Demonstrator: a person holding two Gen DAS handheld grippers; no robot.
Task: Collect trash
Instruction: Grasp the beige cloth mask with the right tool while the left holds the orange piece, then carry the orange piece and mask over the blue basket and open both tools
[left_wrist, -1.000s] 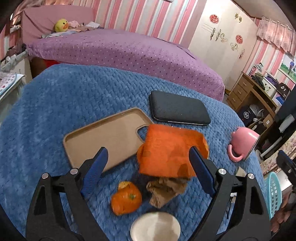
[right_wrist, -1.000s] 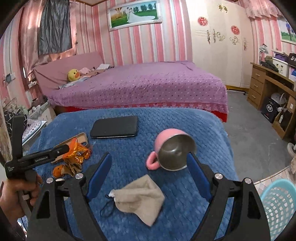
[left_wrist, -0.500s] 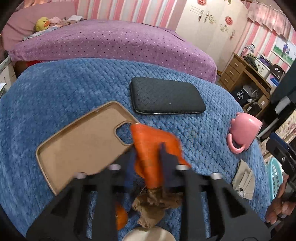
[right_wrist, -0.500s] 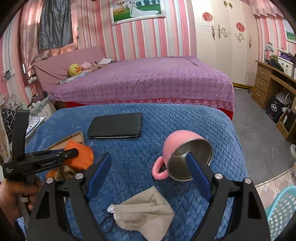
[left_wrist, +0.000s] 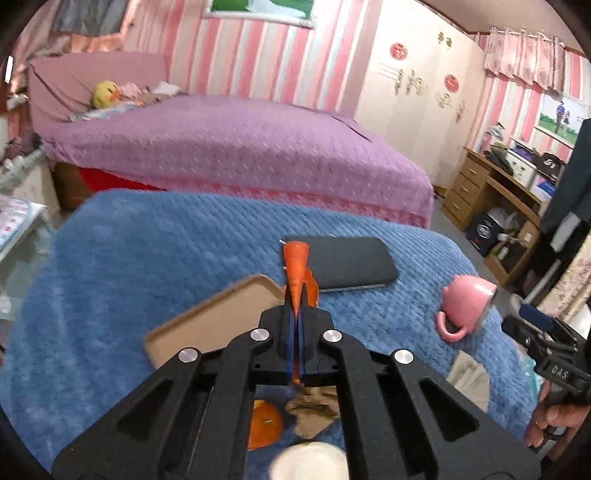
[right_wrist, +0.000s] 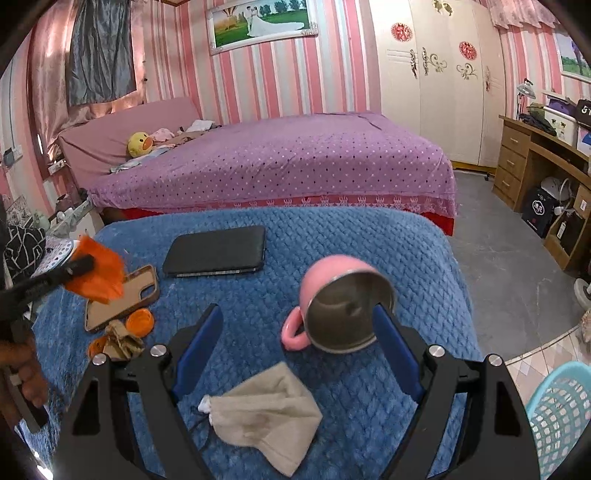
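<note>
My left gripper (left_wrist: 296, 317) is shut on an orange wrapper (left_wrist: 296, 266) and holds it above the blue blanket; the right wrist view shows the wrapper (right_wrist: 96, 271) lifted at the far left. Below it lie orange peel (left_wrist: 263, 424) and a crumpled brown paper (left_wrist: 314, 411), also in the right wrist view (right_wrist: 120, 341). My right gripper (right_wrist: 297, 354) is open and empty above the blanket, over a beige face mask (right_wrist: 264, 413) and near a tipped pink mug (right_wrist: 341, 302).
A tan phone case (right_wrist: 122, 299) and a black phone (right_wrist: 216, 251) lie on the blue blanket (right_wrist: 332, 229). A light blue mesh basket (right_wrist: 561, 413) stands on the floor at the right. A purple bed (right_wrist: 277, 162) is behind, a wooden desk (right_wrist: 535, 166) at right.
My left gripper closed on the orange wrapper and lifted it off the blanket. My right gripper moved a little forward toward the mug and stayed open.
</note>
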